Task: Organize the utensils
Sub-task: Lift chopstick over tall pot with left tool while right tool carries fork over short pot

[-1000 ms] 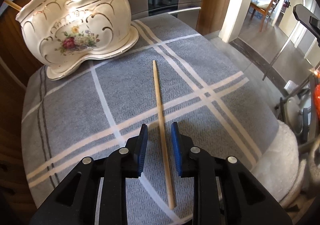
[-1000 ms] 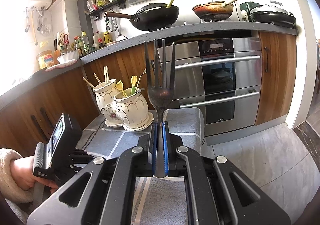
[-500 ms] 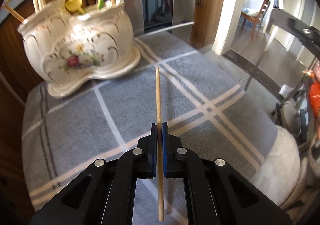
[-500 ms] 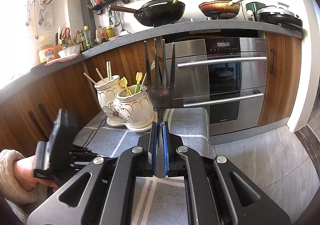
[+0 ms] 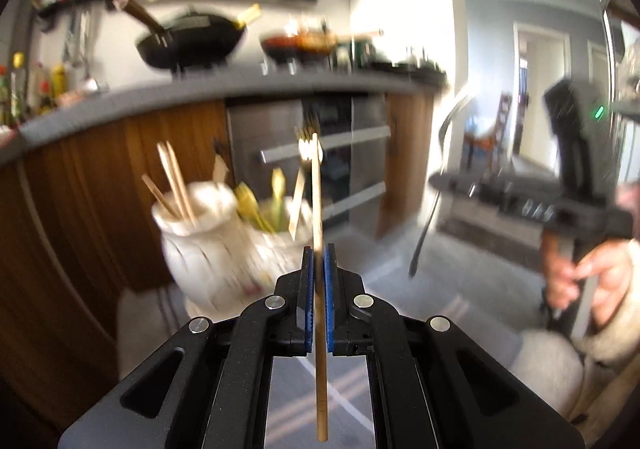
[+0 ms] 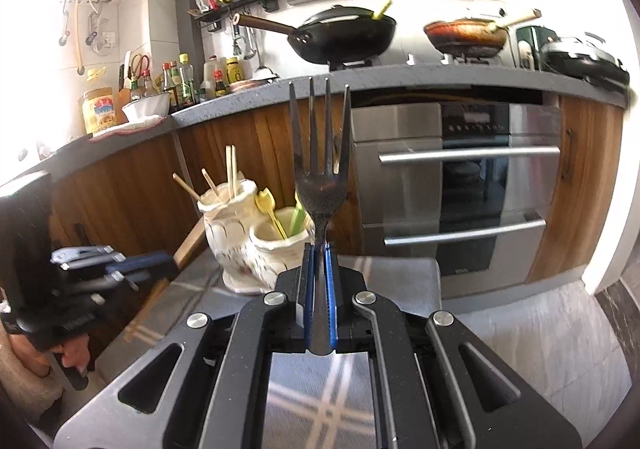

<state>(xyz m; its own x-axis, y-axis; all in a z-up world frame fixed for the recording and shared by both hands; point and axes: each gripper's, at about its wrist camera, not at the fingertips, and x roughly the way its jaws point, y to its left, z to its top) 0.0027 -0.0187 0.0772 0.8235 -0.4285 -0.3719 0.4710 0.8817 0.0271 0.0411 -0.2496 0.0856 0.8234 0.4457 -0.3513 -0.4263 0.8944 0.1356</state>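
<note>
The chopstick stood pinched midway in the closed left gripper, lifted clear of the bench near the ceramic holder. The right gripper clamped a fork by its handle. The thin stick could pivot or slip, missing the holder's mouth.

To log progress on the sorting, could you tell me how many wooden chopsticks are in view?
5: one chopstick clamped in the left gripper, and four sticks standing in the ceramic holder's taller compartment. Others may be hidden inside.
</note>
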